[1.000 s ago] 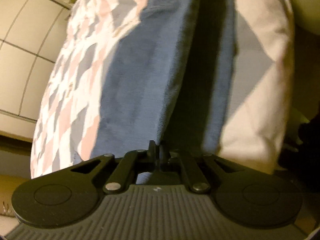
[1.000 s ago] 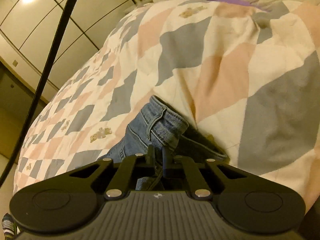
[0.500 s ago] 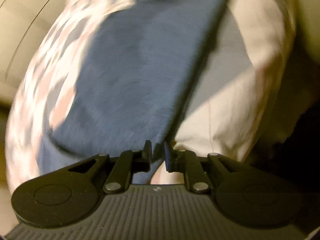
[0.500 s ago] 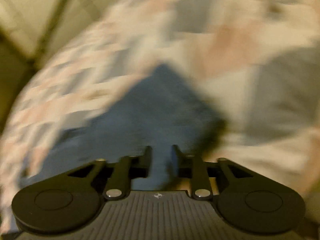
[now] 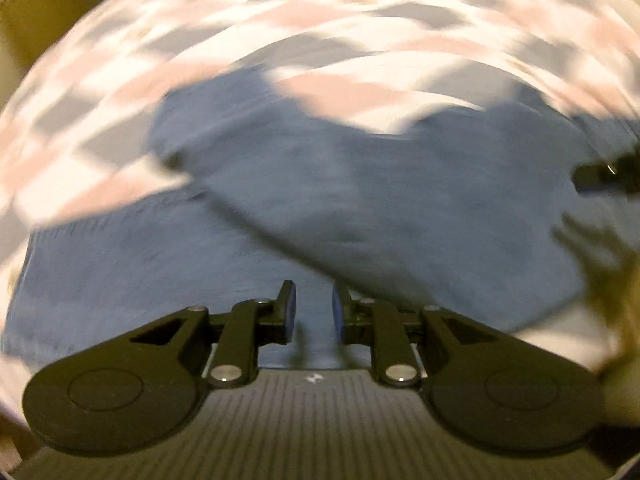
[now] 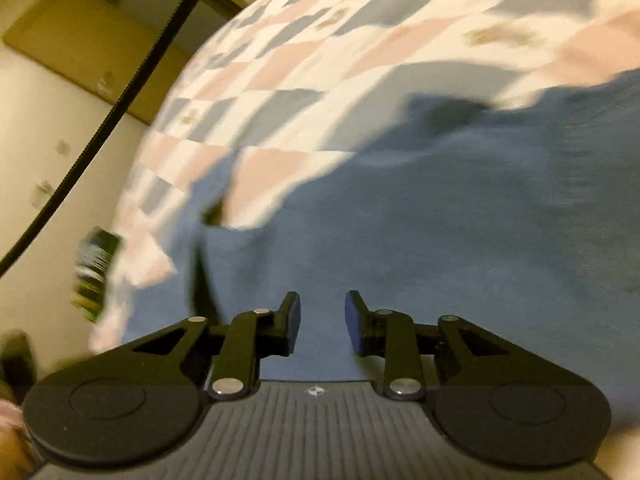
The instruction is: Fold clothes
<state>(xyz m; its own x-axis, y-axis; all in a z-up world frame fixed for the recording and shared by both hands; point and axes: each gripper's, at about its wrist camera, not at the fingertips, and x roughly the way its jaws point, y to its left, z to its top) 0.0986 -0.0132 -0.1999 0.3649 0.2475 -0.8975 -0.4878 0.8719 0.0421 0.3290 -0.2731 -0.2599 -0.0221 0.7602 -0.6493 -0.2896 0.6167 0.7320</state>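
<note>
A pair of blue jeans [image 5: 320, 208] lies spread on a quilt with pink, grey and white patches [image 5: 280, 20]. One layer of denim is folded over another, with a diagonal edge crossing the left wrist view. My left gripper [image 5: 314, 310] hovers above the denim, open, nothing between its fingers. In the right wrist view the jeans [image 6: 420, 220] fill the centre and right. My right gripper [image 6: 323, 318] is open over them and holds nothing. Both views are motion-blurred.
The quilt [image 6: 300, 60] covers a bed whose edge curves at the left of the right wrist view. A black cable [image 6: 120, 92] crosses the upper left there. Cabinets and floor lie beyond. A dark object [image 5: 608, 174] shows at the right edge of the left wrist view.
Both grippers were shut on the jeans a second ago; they have since opened, let the denim drop onto the quilt, and pulled back above it.
</note>
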